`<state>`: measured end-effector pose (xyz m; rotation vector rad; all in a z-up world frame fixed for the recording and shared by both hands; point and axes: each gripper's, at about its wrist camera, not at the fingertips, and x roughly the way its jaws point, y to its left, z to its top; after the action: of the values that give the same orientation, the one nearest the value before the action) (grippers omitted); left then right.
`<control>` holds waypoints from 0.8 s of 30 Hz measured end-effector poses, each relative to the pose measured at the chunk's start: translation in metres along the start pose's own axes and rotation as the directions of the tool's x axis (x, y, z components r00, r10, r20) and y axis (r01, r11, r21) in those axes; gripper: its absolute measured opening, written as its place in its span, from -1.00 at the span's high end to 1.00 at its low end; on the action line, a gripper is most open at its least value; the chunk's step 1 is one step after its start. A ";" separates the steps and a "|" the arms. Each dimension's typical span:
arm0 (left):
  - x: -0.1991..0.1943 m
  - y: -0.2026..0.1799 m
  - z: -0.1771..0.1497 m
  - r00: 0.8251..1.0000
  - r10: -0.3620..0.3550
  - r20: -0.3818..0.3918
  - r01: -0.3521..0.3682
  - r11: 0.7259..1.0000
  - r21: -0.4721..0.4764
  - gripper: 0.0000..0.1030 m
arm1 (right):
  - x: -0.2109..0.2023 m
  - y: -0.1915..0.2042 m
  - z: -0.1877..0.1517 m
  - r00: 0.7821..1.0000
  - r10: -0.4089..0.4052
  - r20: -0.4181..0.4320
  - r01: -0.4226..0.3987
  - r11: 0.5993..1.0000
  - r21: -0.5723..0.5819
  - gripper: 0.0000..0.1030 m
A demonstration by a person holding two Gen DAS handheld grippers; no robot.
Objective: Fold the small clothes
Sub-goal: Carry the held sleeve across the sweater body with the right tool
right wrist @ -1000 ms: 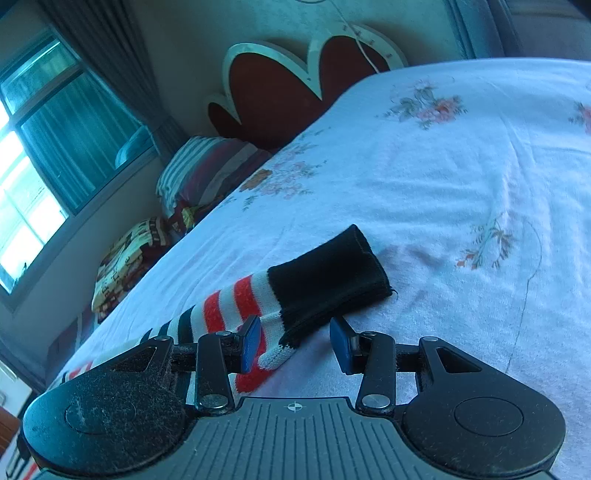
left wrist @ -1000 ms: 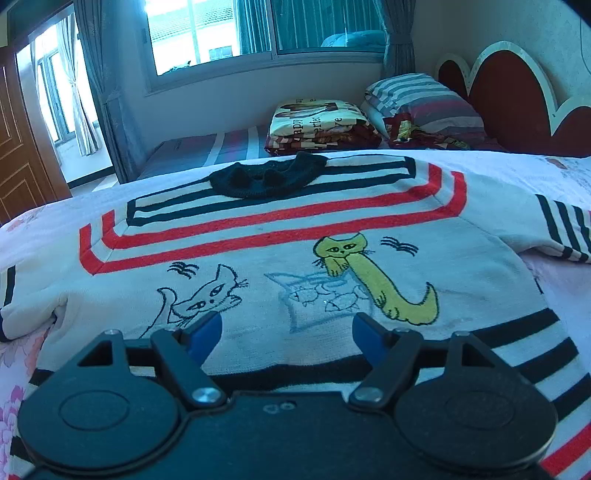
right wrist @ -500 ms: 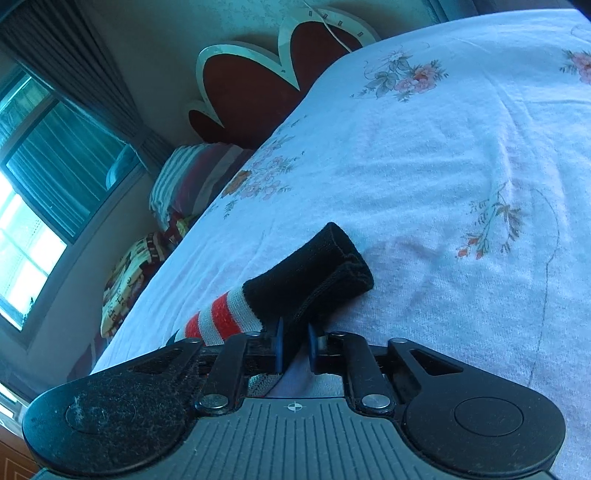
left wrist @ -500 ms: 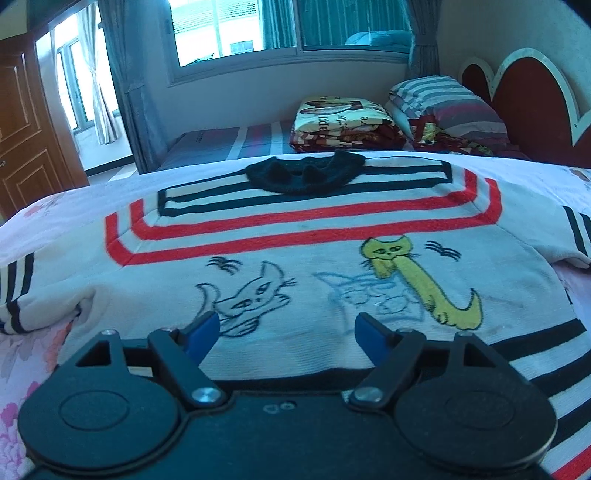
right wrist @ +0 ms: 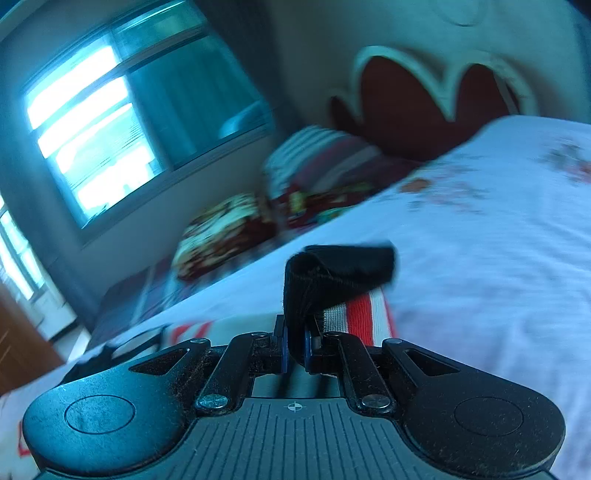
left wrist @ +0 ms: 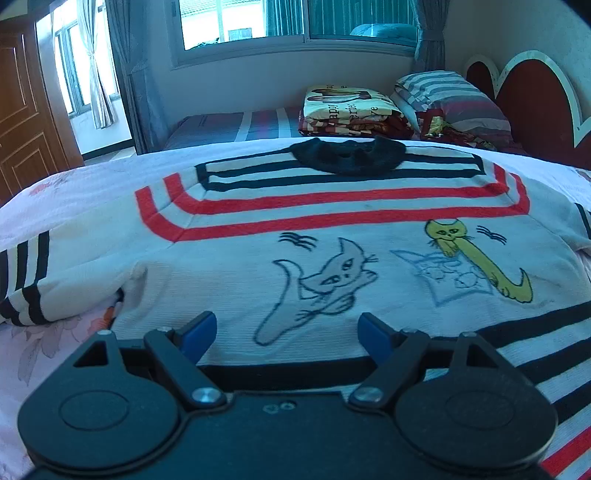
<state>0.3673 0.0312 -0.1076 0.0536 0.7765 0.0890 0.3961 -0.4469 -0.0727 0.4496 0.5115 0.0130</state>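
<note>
A small white sweater point(left wrist: 332, 229) with red and black stripes, a black collar point(left wrist: 347, 157) and two drawn cats lies flat, front up, on the bed. My left gripper point(left wrist: 286, 334) is open and empty, low over the sweater's hem. Its left sleeve point(left wrist: 29, 280) lies out to the left. My right gripper point(right wrist: 295, 349) is shut on the black cuff point(right wrist: 332, 273) of the right sleeve and holds it lifted off the bedsheet; the red and white striped part point(right wrist: 356, 315) hangs behind it. The right wrist view is blurred by motion.
The bed has a white floral sheet point(right wrist: 498, 258). A folded blanket point(left wrist: 351, 110) and striped pillow point(left wrist: 450, 96) lie beyond the collar, by the red headboard point(left wrist: 532, 96). A window point(left wrist: 295, 18) and a wooden door point(left wrist: 22, 118) are farther off.
My right gripper closed on the sleeve cuff and lifted it off the bed, swinging toward the sweater body. My left gripper moved left along the hem, staying open.
</note>
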 end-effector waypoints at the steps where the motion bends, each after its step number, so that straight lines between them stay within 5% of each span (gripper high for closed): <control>1: 0.000 0.006 0.000 1.000 0.003 0.000 -0.003 1.000 -0.005 -0.66 | 0.006 0.019 -0.007 0.999 0.026 -0.017 -0.027 0.999 -0.023 0.85; 4: 0.001 0.027 0.000 1.000 0.003 -0.006 -0.003 1.000 -0.016 -0.71 | 0.023 0.074 -0.032 0.992 0.094 -0.081 -0.101 0.992 -0.079 0.85; 10: -0.004 0.079 -0.002 0.999 -0.037 0.010 0.038 0.998 -0.055 -0.35 | 0.062 0.169 -0.088 0.961 0.164 -0.224 -0.205 0.963 -0.175 0.85; 18: -0.007 0.126 -0.002 0.999 -0.043 0.017 0.044 0.993 -0.112 -0.34 | 0.092 0.231 -0.146 0.909 0.212 -0.358 -0.290 0.940 -0.180 0.85; 21: -0.005 0.131 0.000 0.997 -0.068 0.020 0.070 0.990 -0.125 -0.34 | 0.088 0.242 -0.155 0.921 0.205 -0.333 -0.290 0.929 -0.232 0.68; 24: -0.003 0.125 0.007 0.992 -0.122 0.031 0.125 0.984 -0.125 -0.34 | 0.073 0.230 -0.147 0.933 0.243 -0.266 -0.293 0.941 -0.168 0.62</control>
<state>0.3629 0.1549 -0.0906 -0.1140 0.7480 0.0199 0.4128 -0.1700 -0.1251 0.3134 0.6782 0.3876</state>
